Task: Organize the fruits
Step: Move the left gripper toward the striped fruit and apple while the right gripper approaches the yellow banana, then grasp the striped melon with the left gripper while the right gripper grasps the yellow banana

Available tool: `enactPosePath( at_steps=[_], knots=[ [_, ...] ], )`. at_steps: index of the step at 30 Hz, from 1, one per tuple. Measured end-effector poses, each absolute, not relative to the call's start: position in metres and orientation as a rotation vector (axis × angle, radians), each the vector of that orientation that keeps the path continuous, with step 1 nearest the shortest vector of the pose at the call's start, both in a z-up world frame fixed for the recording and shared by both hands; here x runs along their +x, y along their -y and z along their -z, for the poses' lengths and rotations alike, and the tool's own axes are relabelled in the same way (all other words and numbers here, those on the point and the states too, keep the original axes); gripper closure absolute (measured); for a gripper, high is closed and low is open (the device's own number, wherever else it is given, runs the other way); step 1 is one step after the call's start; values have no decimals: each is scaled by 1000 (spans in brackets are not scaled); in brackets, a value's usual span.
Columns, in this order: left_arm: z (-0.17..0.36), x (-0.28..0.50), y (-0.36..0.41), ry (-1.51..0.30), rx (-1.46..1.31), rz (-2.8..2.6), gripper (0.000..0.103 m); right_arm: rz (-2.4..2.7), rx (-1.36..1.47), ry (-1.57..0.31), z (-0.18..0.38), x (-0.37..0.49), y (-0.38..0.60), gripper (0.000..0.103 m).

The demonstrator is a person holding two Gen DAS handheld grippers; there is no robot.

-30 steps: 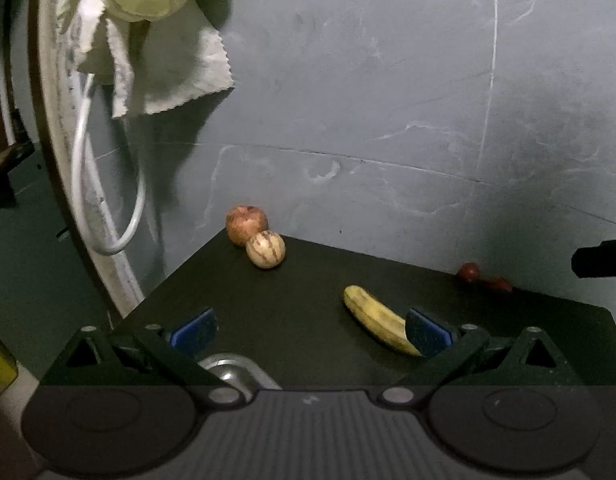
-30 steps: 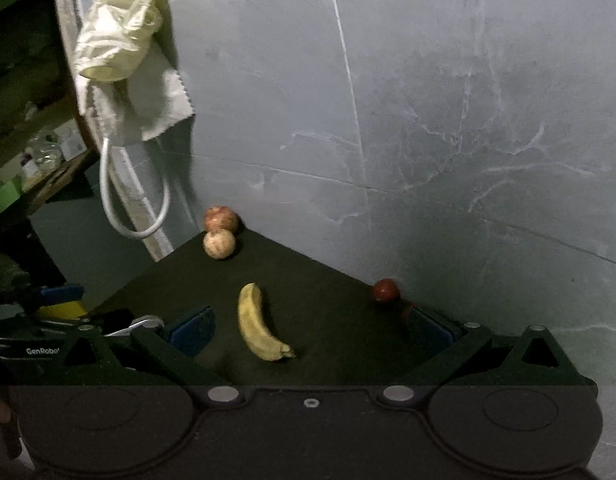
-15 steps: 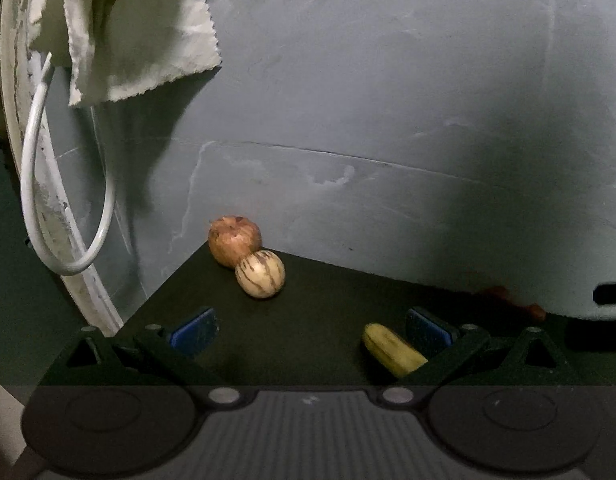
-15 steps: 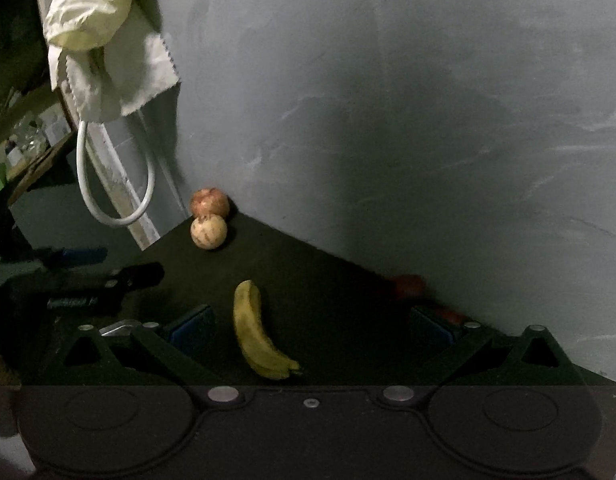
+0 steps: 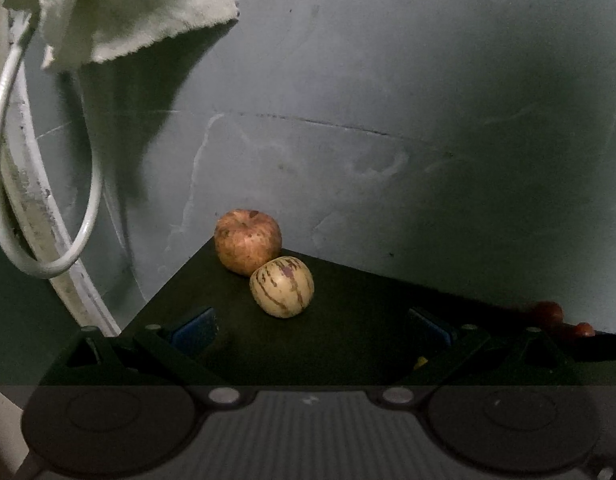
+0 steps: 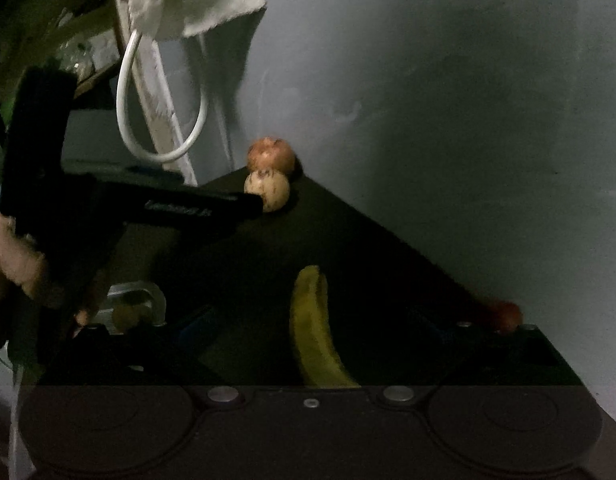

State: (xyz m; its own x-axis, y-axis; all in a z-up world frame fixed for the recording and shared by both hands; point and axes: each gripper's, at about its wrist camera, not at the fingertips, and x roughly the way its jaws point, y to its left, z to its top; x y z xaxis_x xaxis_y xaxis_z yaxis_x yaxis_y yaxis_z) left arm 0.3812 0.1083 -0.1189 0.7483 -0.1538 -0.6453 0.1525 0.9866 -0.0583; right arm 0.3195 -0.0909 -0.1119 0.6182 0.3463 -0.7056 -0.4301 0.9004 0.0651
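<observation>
Left wrist view: left claw (image 5: 312, 322) wide, empty — right claw (image 6: 312, 328) closing slightly, banana (image 6: 316, 328) between, untouched.

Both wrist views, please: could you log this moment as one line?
left gripper: open, facing striped fruit | right gripper: open, closing slightly, around banana, not gripped

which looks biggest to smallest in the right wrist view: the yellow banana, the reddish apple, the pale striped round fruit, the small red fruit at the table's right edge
1. Yellow banana, though it lies nearest the camera, which inflates it.
2. Reddish apple and pale striped round fruit: they look about alike, so no ranking between them.
3. Small red fruit, dim and partly hidden.
</observation>
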Motion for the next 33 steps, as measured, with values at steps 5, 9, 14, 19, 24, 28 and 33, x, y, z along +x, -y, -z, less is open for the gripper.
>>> enactPosePath(
  at_steps=[5, 9, 14, 19, 24, 28, 33],
  knots=[
    [130, 406, -110, -718, -4, 162, 1, -458, -135, -817, 127, 330, 85, 11],
    [140, 423, -111, -732, -8, 154, 1, -458, -137, -831, 136, 336, 81, 12],
    [151, 440, -113, -750, -24, 142, 1, -461, -137, -851, 143, 344, 80, 18],
    [158, 448, -112, -749, -19, 146, 7, -468, -143, -860, 149, 349, 76, 22],
    [165, 454, -110, -754, -7, 147, 20, -472, -140, -868, 153, 352, 75, 22],
    [166, 458, -110, -763, -5, 140, 28, -474, -137, -874, 154, 353, 75, 22],
    [168, 456, -106, -770, 18, 134, 38, -479, -133, -881, 157, 354, 76, 22]
  ],
)
